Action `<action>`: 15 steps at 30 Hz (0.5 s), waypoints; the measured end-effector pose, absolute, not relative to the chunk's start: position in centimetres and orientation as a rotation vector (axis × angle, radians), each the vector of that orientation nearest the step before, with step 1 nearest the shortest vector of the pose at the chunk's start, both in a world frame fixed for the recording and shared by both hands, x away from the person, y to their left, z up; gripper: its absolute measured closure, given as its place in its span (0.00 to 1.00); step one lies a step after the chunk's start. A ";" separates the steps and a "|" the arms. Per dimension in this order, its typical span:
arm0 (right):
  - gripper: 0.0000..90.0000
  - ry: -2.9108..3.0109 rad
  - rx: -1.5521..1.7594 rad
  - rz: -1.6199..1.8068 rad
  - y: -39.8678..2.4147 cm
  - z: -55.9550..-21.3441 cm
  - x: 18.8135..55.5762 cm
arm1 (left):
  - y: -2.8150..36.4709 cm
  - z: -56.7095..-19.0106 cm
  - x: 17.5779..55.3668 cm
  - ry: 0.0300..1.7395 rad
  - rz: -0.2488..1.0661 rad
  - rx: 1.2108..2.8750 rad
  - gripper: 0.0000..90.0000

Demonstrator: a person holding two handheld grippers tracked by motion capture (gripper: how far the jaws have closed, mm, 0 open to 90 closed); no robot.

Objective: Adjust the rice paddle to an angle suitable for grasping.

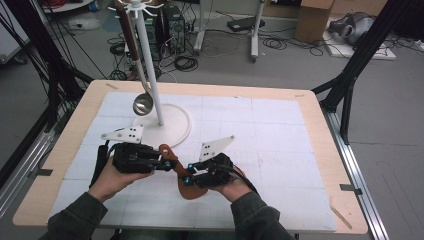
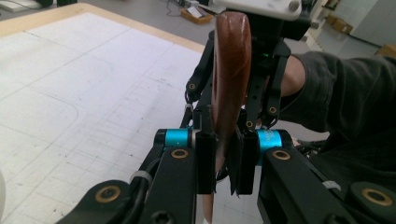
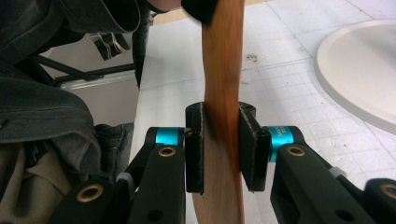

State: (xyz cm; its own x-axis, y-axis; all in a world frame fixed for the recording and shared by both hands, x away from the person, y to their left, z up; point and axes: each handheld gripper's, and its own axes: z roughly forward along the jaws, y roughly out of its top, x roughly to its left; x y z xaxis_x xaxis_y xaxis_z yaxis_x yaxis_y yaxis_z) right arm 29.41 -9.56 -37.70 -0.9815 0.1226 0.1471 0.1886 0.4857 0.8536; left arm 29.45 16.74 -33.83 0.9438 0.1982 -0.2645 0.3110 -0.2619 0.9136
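The wooden spatula [image 1: 186, 181] is being held between both grippers, just in front of the round white base [image 1: 175, 131] of the stand [image 1: 150, 65], above the surface [image 1: 280, 140]. Its handle end is mostly covered in the high view by the left gripper [image 1: 166, 164], and its lower edge is running out of frame in both gripper views. The right gripper [image 1: 189, 180] is pinching the broad, flat blade [image 3: 223, 154], pads pressing on both faces; the left gripper [image 2: 225, 163] is pinching the narrower rounded end [image 2: 231, 74]. The wood is looking smooth, reddish-brown and slightly curved. A shiny metal ladle [image 1: 142, 103] with a dark handle is hanging from the stand, whose top is cut off.
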 end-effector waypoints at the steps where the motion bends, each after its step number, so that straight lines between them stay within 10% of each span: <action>1: 0.84 -2.645 -0.282 -1.542 -9.6 -37.7 29.4 | 16.8 -33.8 29.5 0.374 -0.113 1.847 0.92; 15: 0.93 -2.670 -0.227 -1.544 -9.3 -37.8 29.6 | 16.0 -34.3 29.6 0.362 -0.128 1.910 0.84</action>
State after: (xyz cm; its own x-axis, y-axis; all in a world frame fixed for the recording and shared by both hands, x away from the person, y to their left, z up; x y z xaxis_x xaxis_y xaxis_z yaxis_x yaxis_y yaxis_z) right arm 29.61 -9.33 -37.81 -0.9880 0.1022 0.1157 0.1512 0.4907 0.8581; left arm 29.61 16.03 -34.29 0.9469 0.1880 -0.2610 0.3104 -0.3212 0.8947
